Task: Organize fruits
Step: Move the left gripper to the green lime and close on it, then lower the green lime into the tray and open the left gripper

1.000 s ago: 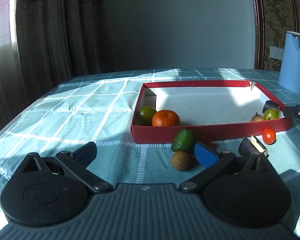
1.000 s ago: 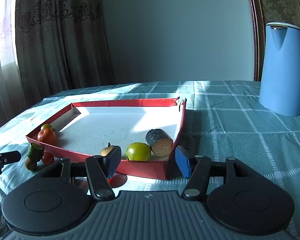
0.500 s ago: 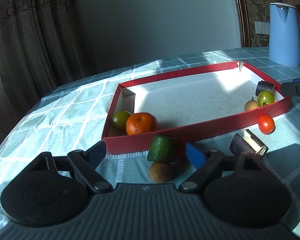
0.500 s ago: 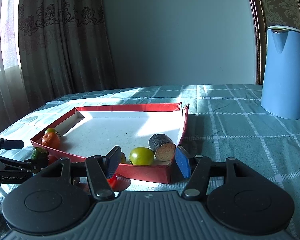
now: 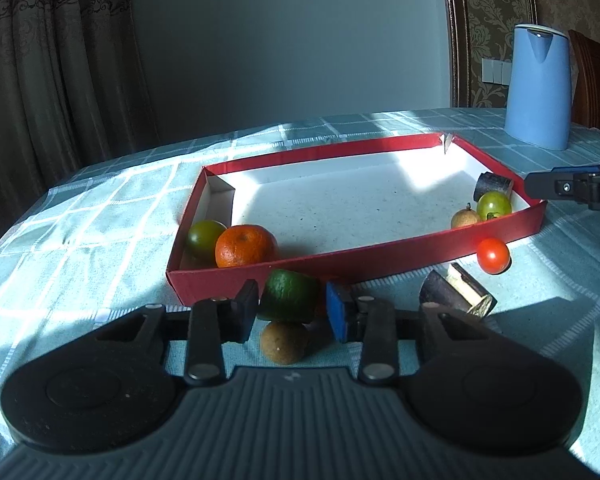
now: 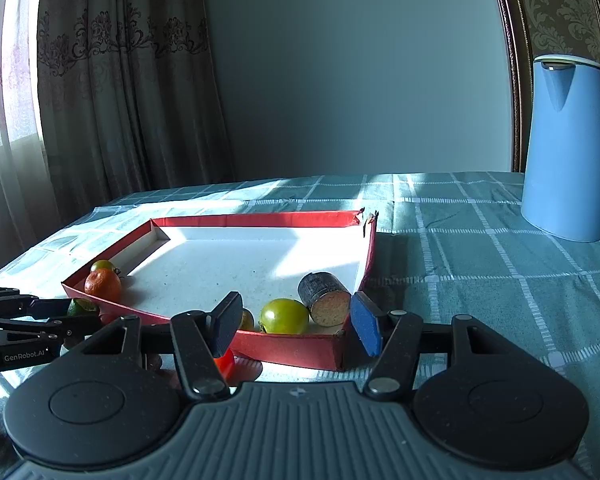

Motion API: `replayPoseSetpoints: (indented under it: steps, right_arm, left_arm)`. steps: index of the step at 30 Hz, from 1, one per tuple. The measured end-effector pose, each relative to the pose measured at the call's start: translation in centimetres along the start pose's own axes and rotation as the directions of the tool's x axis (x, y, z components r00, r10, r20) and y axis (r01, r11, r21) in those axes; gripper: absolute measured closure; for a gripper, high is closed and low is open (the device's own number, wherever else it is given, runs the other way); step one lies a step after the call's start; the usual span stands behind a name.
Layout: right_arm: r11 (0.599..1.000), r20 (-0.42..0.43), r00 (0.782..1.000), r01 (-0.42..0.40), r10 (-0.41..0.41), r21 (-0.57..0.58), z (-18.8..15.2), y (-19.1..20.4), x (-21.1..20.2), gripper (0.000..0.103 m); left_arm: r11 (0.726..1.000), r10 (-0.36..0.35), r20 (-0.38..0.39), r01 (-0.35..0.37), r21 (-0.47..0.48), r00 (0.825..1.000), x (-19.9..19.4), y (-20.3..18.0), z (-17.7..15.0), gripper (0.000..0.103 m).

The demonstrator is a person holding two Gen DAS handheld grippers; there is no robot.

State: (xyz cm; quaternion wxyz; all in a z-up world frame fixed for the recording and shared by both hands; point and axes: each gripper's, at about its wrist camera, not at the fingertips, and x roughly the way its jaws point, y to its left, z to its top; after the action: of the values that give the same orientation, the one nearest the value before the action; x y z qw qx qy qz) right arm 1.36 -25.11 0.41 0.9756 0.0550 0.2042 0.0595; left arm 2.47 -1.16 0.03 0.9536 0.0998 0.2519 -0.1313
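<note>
A red tray (image 5: 352, 256) with a white floor holds an orange (image 5: 245, 246), two green tomatoes (image 5: 205, 236) and a brown fruit (image 5: 464, 218). In front of it lie a green fruit piece (image 5: 289, 294), a brown round fruit (image 5: 284, 342), a red tomato (image 5: 493, 255) and a dark cut piece (image 5: 456, 296). My left gripper (image 5: 292, 311) has its fingers close on either side of the green piece, seemingly gripping it. My right gripper (image 6: 296, 326) is open at the tray's near corner (image 6: 300, 346), above a red tomato (image 6: 225, 362).
A blue kettle (image 6: 568, 148) stands at the back right on the checked teal tablecloth (image 6: 480, 272). Curtains hang at the left. A dark cut cylinder (image 6: 324, 298) lies in the tray's right corner. The left gripper shows at the left in the right wrist view (image 6: 32, 320).
My left gripper moved forward over the green piece and its fingers closed in from wide open to either side of it. The right gripper has risen slightly and stays open.
</note>
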Motion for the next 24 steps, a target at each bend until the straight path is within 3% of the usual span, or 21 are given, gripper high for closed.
replayPoseSetpoints:
  steps: [11,24]
  right_arm:
    - [1.0,0.003,1.0,0.002,-0.002,0.001,0.0,-0.1,0.0,0.044]
    - [1.0,-0.008,1.0,0.008,-0.008,0.0,0.0,-0.1,0.2,0.044]
  left_arm:
    - [0.998,0.015,0.009,-0.014,-0.057,1.0,-0.7,0.7,0.0,0.074]
    - [0.995,0.036,0.134,-0.022,-0.101,0.99,-1.8,-0.7,3.4,0.075]
